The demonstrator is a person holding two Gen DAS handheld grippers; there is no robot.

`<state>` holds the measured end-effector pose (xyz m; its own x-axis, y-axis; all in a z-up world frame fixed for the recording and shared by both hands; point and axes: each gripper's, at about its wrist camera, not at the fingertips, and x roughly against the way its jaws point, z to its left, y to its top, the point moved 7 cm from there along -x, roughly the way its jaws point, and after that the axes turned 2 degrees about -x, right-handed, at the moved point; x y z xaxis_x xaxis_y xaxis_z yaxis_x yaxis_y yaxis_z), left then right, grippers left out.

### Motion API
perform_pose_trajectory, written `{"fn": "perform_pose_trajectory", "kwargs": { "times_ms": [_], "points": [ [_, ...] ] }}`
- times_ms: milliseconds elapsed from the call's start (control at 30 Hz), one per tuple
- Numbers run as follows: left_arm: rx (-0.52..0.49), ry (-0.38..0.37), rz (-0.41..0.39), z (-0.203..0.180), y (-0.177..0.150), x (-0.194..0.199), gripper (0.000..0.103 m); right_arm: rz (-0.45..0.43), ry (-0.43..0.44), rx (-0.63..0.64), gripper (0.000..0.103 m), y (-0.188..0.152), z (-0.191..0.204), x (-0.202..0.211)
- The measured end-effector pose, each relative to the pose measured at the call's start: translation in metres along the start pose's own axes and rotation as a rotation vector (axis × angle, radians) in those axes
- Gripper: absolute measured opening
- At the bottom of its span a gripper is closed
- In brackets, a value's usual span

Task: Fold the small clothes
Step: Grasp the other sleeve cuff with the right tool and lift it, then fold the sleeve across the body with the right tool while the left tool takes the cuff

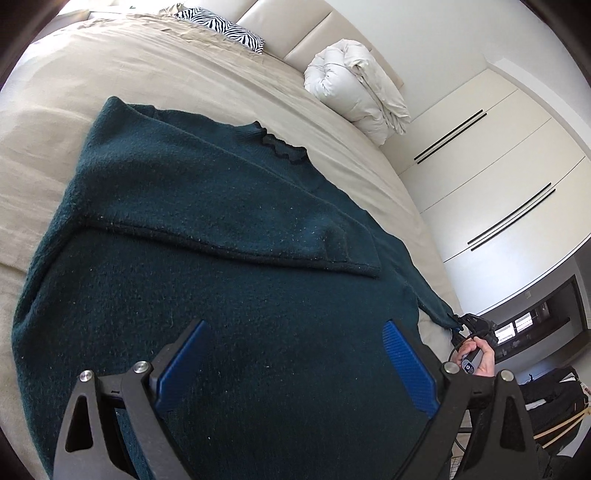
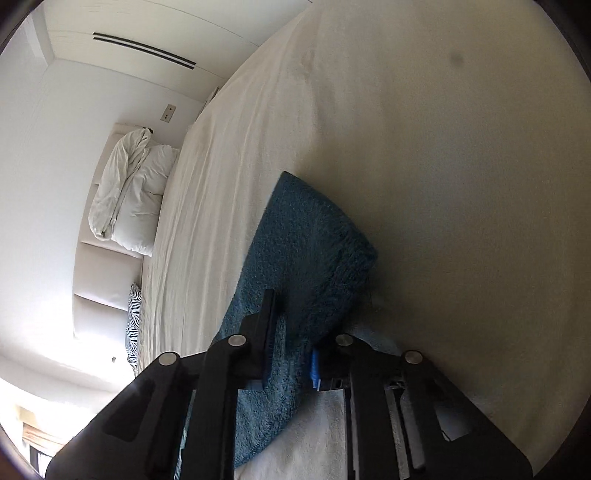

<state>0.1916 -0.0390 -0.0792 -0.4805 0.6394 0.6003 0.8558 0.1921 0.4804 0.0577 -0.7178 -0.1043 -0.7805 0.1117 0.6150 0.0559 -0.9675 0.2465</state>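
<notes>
1. Our left tongs [image 1: 291, 365] hang spread wide over the lower body of the sweater [image 1: 207, 258], blue pads [image 1: 408, 369] apart and pinching nothing.
2. Our right tongs [image 2: 295, 332] are pressed together on the sleeve cuff [image 2: 314, 236]; in the right wrist view the teal knit runs between the fingers and sticks out beyond them, lifted a little off the sheet.
3. From the left wrist view we see the same right tongs [image 1: 467, 325] at the far right edge of the bed [image 1: 55, 122], with the right hand [image 1: 480, 356] wrapped round the handle and the sleeve stretched out to them from the sweater body.
4. That sweater lies flat on the bed, collar [image 1: 284, 146] toward the headboard [image 1: 295, 26]. One sleeve [image 1: 236, 218] is folded across the chest, its cuff ending near the right side of the body.
5. Beyond the collar, a rolled white duvet [image 1: 354, 88] sits at the head of the bed against the headboard, and a zebra-print pillow [image 1: 225, 29] lies further along it.
6. Farthest off, white wardrobe doors [image 1: 491, 177] with dark bar handles fill the wall beside the bed.
</notes>
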Motion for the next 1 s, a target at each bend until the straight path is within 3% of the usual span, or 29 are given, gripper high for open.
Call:
{"fn": "perform_pose_trajectory", "kwargs": {
  "times_ms": [100,200,333,400,500,633,767,833,1000],
  "points": [
    [0.014,-0.014,-0.013,-0.001,0.008,0.000,0.096,-0.013,-0.028,0.157,0.008,-0.014,0.047,0.010],
    [0.035,-0.034,-0.019,-0.004,0.019,-0.003,0.096,0.008,-0.038,0.461,0.008,-0.063,0.124,0.018],
    [0.086,-0.094,-0.010,-0.011,0.034,-0.015,0.096,0.054,-0.025,0.993,0.007,-0.196,0.221,0.019],
    [0.116,-0.130,0.001,-0.015,0.038,-0.022,0.096,0.044,-0.033,1.238,0.007,-0.274,0.241,0.023],
    [0.180,-0.207,0.022,-0.023,0.041,-0.031,0.096,0.045,-0.033,1.469,0.007,-0.362,0.248,0.021],
    [0.253,-0.308,0.048,-0.032,0.045,-0.044,0.097,0.067,-0.049,1.605,0.007,-0.427,0.235,0.014],
    [0.290,-0.332,0.119,-0.034,0.041,-0.066,0.097,0.126,-0.118,1.692,0.008,-0.471,0.205,0.013],
    [0.312,-0.332,0.160,-0.035,0.035,-0.077,0.097,0.168,-0.115,1.659,0.009,-0.487,0.191,0.015],
    [0.297,-0.331,0.214,-0.050,0.028,-0.096,0.096,0.171,-0.104,1.638,0.013,-0.495,0.177,0.025]
  ]
}}
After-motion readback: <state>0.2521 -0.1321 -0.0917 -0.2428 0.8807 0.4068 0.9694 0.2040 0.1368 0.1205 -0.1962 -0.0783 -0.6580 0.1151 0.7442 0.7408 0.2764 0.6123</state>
